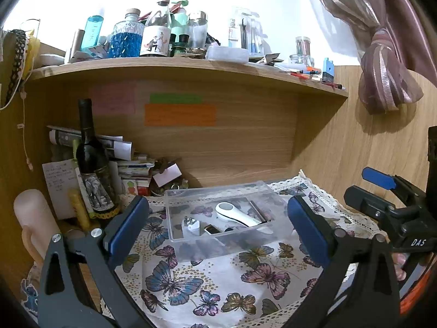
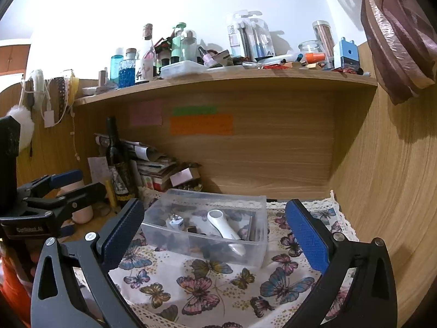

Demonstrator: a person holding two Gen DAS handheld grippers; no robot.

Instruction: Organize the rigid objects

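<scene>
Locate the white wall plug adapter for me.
The white wall plug adapter lies inside the clear plastic box, at its left end, beside the white handheld device.

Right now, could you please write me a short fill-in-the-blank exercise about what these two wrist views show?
1. The white handheld device lies inside the clear plastic ____.
2. The cloth under the box is printed with ____.
3. Both the left tongs and the right tongs are ____ and hold nothing.
4. The dark wine bottle stands ____ left of the box.

Missing words: box; butterflies; open; upright
</scene>
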